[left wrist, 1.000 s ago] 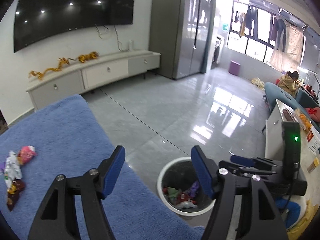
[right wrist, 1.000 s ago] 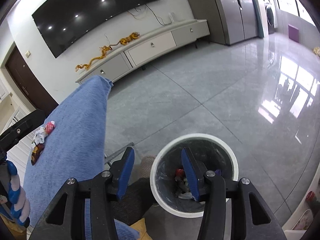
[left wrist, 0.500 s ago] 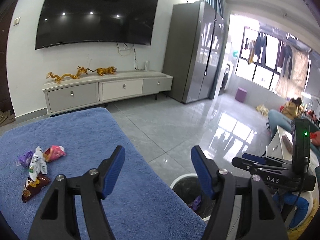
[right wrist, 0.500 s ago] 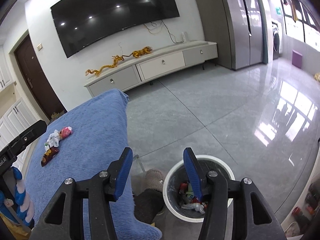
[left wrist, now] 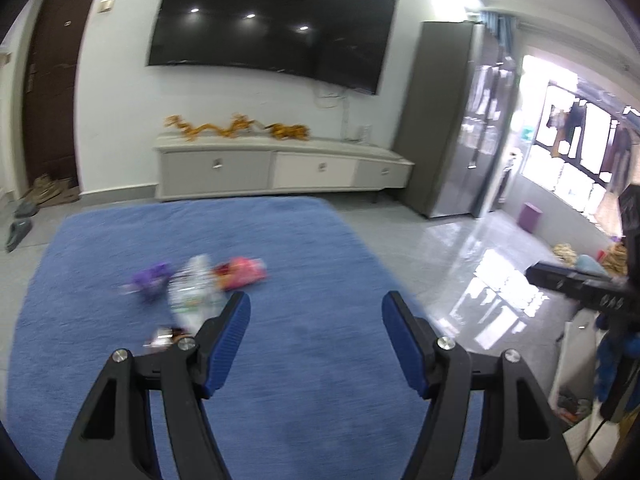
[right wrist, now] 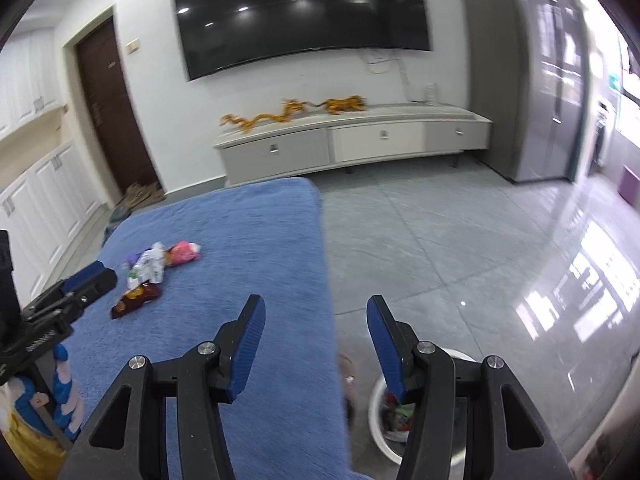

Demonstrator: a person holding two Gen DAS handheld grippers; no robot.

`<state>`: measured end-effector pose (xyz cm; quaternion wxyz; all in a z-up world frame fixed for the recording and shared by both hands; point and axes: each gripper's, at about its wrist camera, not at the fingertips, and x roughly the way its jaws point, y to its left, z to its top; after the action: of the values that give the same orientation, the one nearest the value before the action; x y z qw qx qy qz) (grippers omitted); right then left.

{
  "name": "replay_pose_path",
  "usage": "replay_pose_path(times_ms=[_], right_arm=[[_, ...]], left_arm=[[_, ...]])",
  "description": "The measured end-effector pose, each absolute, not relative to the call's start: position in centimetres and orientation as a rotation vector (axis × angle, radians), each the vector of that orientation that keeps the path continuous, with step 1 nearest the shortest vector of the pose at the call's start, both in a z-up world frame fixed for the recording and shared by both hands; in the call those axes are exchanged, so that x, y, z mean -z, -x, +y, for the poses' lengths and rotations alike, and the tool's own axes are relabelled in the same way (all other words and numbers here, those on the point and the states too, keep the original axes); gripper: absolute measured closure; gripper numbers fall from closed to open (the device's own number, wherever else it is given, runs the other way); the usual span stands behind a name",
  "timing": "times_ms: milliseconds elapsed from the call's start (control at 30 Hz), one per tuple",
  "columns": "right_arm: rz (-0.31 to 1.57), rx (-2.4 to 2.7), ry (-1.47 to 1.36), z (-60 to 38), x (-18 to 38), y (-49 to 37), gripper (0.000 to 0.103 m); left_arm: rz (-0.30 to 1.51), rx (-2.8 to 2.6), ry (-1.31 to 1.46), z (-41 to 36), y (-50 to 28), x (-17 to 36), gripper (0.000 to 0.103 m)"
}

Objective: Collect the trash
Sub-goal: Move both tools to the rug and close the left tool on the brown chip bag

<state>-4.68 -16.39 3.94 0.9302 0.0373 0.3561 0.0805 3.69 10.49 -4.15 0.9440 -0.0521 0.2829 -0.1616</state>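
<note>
Several snack wrappers lie in a cluster on the blue cloth [left wrist: 320,360]: a pink one [left wrist: 242,271], a white one [left wrist: 192,292], a purple one [left wrist: 150,280] and a dark brown one [right wrist: 136,300]. The pink wrapper also shows in the right wrist view [right wrist: 182,252]. My left gripper [left wrist: 316,320] is open and empty, just right of the cluster. My right gripper [right wrist: 316,322] is open and empty over the cloth's right edge. The white trash bin [right wrist: 380,428] with trash inside sits on the floor below it.
A white TV cabinet [left wrist: 280,168] and a wall TV [left wrist: 272,24] stand at the back. A grey fridge [left wrist: 452,120] is at the right. Glossy grey floor tiles [right wrist: 480,248] lie right of the cloth. A brown door [right wrist: 112,112] is at the left.
Both grippers swung up and left, from over the bin toward the cloth. The wrappers now sit closer to the left gripper. The bin has left the left wrist view.
</note>
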Motion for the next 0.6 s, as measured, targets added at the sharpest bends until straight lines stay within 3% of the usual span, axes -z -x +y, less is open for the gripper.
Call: replay_pose_path(times_ms=[167, 400, 600], right_arm=[[0.758, -0.290, -0.004, -10.5, -2.8, 0.9, 0.051], [0.810, -0.424, 0.083, -3.5, 0.1, -4.4, 0.049], [0.858, -0.521, 0.139, 0.6, 3.5, -8.8, 0.041]], left_arm=[[0.663, 0.227, 0.030, 16.0, -5.8, 7.8, 0.029], [0.774, 0.267, 0.010, 18.5, -8.6, 11.6, 0.029], [0.822, 0.273, 0.006, 18.4, -10.9, 13.7, 0.029]])
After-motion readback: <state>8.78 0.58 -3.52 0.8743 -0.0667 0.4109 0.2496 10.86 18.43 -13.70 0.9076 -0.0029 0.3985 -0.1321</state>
